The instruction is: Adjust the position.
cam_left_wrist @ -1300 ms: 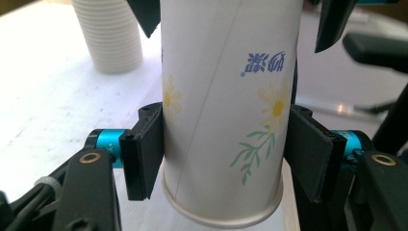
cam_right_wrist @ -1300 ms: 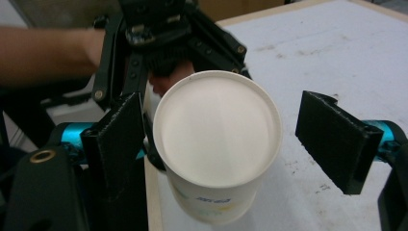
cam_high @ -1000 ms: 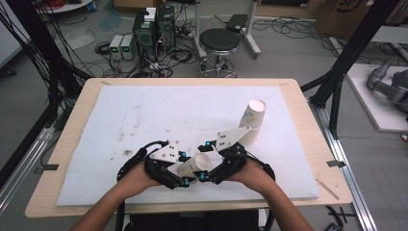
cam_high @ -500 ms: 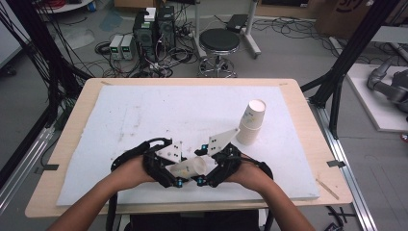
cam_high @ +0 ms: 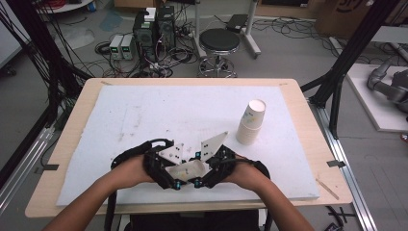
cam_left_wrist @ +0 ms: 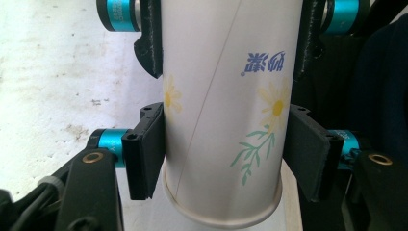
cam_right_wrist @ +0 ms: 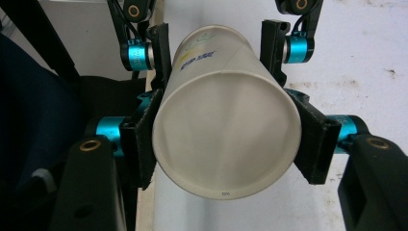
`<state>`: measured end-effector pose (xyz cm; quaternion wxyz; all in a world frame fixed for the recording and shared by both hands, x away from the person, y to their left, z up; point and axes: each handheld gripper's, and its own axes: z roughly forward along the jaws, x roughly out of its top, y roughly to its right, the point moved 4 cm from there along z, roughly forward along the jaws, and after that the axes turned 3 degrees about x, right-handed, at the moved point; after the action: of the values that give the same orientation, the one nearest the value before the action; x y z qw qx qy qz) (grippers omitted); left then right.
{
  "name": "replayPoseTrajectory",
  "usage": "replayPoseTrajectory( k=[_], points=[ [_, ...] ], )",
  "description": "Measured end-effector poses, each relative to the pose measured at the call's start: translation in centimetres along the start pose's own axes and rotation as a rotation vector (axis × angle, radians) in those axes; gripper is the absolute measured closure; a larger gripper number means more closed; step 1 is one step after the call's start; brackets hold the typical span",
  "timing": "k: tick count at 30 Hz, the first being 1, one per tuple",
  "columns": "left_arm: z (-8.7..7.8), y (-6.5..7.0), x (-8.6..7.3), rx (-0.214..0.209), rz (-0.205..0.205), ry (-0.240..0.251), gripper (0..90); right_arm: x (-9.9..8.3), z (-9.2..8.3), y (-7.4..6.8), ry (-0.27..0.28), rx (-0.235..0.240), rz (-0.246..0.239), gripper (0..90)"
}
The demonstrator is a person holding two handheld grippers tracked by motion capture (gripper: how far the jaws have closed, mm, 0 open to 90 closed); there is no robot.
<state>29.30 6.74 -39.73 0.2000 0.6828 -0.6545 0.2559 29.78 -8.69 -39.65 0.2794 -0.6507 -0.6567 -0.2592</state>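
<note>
A white paper cup printed with daisies and blue lettering lies on its side between the two grippers, held near the front edge of the white foam board that covers the wooden table. The left gripper is clamped on it: in the left gripper view its two black pads press the cup's wall from either side, close above the rolled rim, with the rim end toward the camera. The right gripper has just been closing its jaws, and the cup is between them; in the right gripper view its pads sit against the wall at the bottom end, the flat base facing the camera. Each view shows the other gripper's jaws gripping the far end. A stack of paper cups stands upright on the board, well apart to the right.
</note>
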Motion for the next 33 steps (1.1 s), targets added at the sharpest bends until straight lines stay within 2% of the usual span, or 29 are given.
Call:
replayPoseTrajectory(
  k=[4, 7, 8, 9, 10, 11, 12, 13, 14, 15, 16, 19, 20, 22, 23, 25, 29, 33],
  points=[
    [0.1, 0.1, 0.0, -0.008, 0.006, -0.008, 35.9, 0.0, 0.2, -0.1, -0.012, 0.01, -0.006, 37.2],
    [0.2, 0.1, -0.1, -0.005, 0.016, 0.006, 31.1, -0.1, 0.2, -0.1, -0.015, 0.01, -0.009, 37.2],
    [0.2, 0.1, -0.1, 0.005, 0.015, 0.039, 26.8, -0.1, 0.1, -0.1, -0.017, 0.007, -0.008, 36.8],
    [0.1, 0.0, -0.2, 0.014, 0.011, 0.063, 26.8, -0.1, 0.1, -0.1, -0.017, 0.007, -0.008, 36.8],
    [0.1, 0.0, -0.3, 0.024, -0.009, 0.094, 16.8, -0.3, 0.0, -0.1, -0.02, 0.008, 0.0, 36.8],
    [-0.1, -0.1, -0.7, 0.036, -0.036, 0.151, 17.4, -0.4, 0.0, -0.1, -0.021, 0.007, 0.002, 36.9],
    [-0.1, -0.1, -0.7, 0.036, -0.036, 0.151, 17.4, -0.4, 0.0, -0.1, -0.021, 0.007, 0.002, 36.9],
    [-0.2, -0.2, -1.0, 0.034, -0.054, 0.187, 17.4, -0.5, -0.1, -0.1, -0.017, 0.007, 0.005, 36.9],
    [-0.4, -0.2, -1.4, 0.032, -0.084, 0.255, 17.4, -0.8, -0.2, 0.0, -0.009, 0.004, 0.008, 36.9],
    [-0.4, -0.2, -1.4, 0.032, -0.084, 0.255, 17.4, -0.9, -0.3, 0.0, -0.002, 0.001, 0.012, 36.9],
    [-0.6, -0.2, -1.9, 0.038, -0.111, 0.321, 17.4, -1.0, -0.4, 0.0, 0.005, -0.001, 0.016, 37.0],
    [-1.0, -0.1, -2.6, 0.055, -0.178, 0.458, 17.4, -1.6, -0.7, 0.0, 0.039, -0.013, 0.026, 37.0],
    [-1.0, -0.1, -2.6, 0.055, -0.178, 0.458, 17.3, -1.9, -0.9, 0.0, 0.058, -0.014, 0.033, 37.1],
    [-1.0, 0.0, -3.0, 0.06, -0.208, 0.518, 17.3, -2.0, -1.0, 0.0, 0.07, -0.021, 0.035, 37.1],
    [-1.1, 0.0, -3.4, 0.069, -0.225, 0.565, 17.3, -2.4, -1.3, 0.0, 0.107, -0.027, 0.045, 37.1],
    [-1.1, 0.1, -3.6, 0.072, -0.222, 0.592, 17.2, -2.6, -1.5, -0.1, 0.133, -0.031, 0.052, 37.0],
    [-0.9, 0.2, -3.8, 0.061, -0.218, 0.608, 17.2, -2.9, -2.1, -0.4, 0.201, -0.027, 0.058, 37.0],
    [-0.8, 0.3, -3.8, 0.05, -0.221, 0.629, 17.2, -3.2, -2.3, -0.5, 0.231, -0.03, 0.062, 37.0]
  ],
)
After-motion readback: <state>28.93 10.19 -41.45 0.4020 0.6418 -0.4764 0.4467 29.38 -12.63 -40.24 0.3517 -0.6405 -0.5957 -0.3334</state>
